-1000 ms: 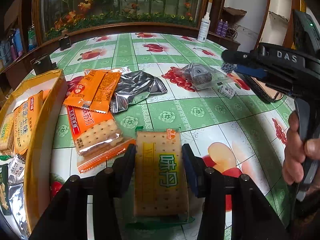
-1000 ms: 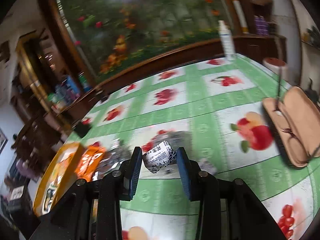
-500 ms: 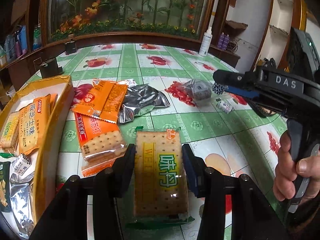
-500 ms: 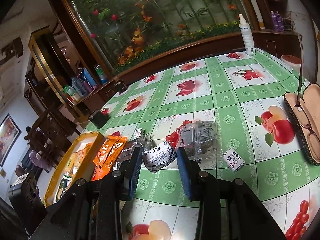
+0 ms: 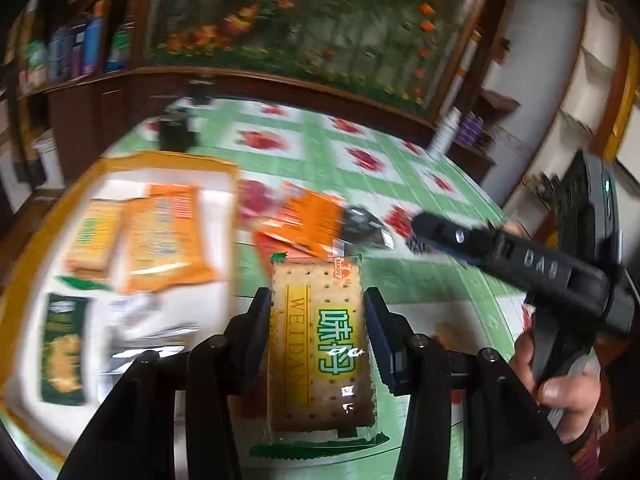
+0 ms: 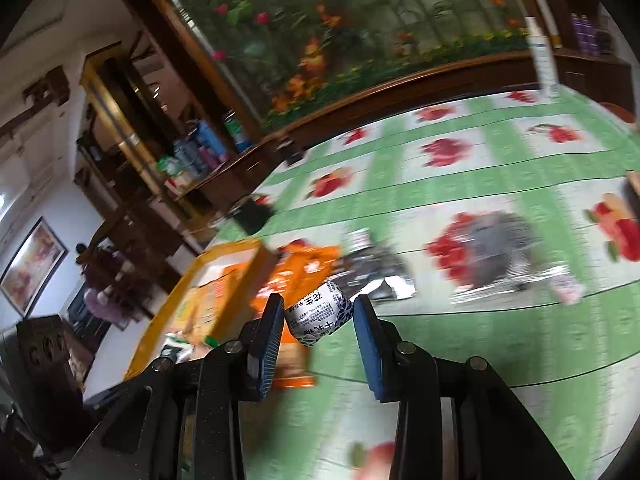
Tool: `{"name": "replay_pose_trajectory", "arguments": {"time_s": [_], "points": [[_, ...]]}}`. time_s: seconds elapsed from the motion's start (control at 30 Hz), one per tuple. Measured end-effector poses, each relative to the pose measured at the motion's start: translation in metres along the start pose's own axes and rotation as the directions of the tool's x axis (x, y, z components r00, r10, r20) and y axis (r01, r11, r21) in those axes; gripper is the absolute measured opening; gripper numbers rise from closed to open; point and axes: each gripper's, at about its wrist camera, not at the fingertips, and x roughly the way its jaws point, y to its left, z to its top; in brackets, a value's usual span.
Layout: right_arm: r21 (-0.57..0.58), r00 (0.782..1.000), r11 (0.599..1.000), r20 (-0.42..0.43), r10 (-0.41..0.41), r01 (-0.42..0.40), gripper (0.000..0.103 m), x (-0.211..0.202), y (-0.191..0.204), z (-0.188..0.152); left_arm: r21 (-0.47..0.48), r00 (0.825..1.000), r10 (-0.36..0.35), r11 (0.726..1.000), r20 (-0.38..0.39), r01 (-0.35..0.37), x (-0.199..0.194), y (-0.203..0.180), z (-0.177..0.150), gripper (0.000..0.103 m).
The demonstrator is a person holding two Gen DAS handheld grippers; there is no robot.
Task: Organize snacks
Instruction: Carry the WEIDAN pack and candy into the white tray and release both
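Left gripper (image 5: 316, 314), lower centre, clamps a cracker packet (image 5: 320, 344) by its long edges; light but brittle, so squeeze gently. The yellow tray (image 5: 168, 160) waits at left.

Right gripper (image 6: 319, 322) pinches a small wrapped candy (image 6: 320, 314) at centre; light, slippery.

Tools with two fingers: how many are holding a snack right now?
2. The left tool grips the cracker pack over the table. The right tool pinches a small wrapped candy near the yellow box.
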Motion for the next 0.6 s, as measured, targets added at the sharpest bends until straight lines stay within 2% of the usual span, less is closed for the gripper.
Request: {"name": "replay_pose_trajectory", "arguments": {"time_s": [0.1, 0.27, 0.4, 0.6], "points": [[-0.019, 0.998, 0.999, -0.039, 0.042, -0.043, 0.039, 0.019, 0.025, -0.005, -0.055, 0.998, 0.06, 0.997, 0.035, -0.058, -0.021, 0.033, 0.005, 0.046], [-0.096, 0.988, 0.99, -0.119, 0.096, -0.108, 0.039, 0.051, 0.08, -0.023, -0.139, 0.978, 0.204, 0.971, 0.049, -0.196, -0.041, 0.094, 0.0, 0.046], [-0.159, 0.978, 0.977, -0.175, 0.114, -0.143, 0.04, 0.074, 0.118, -0.037, -0.197, 0.968, 0.25, 0.949, -0.001, -0.245, -0.038, 0.13, -0.007, 0.046], [-0.255, 0.972, 0.961, -0.229, 0.048, -0.107, 0.04, 0.102, 0.147, -0.058, -0.204, 0.964, 0.266, 0.943, -0.02, -0.264, -0.036, 0.143, -0.018, 0.046]]}}
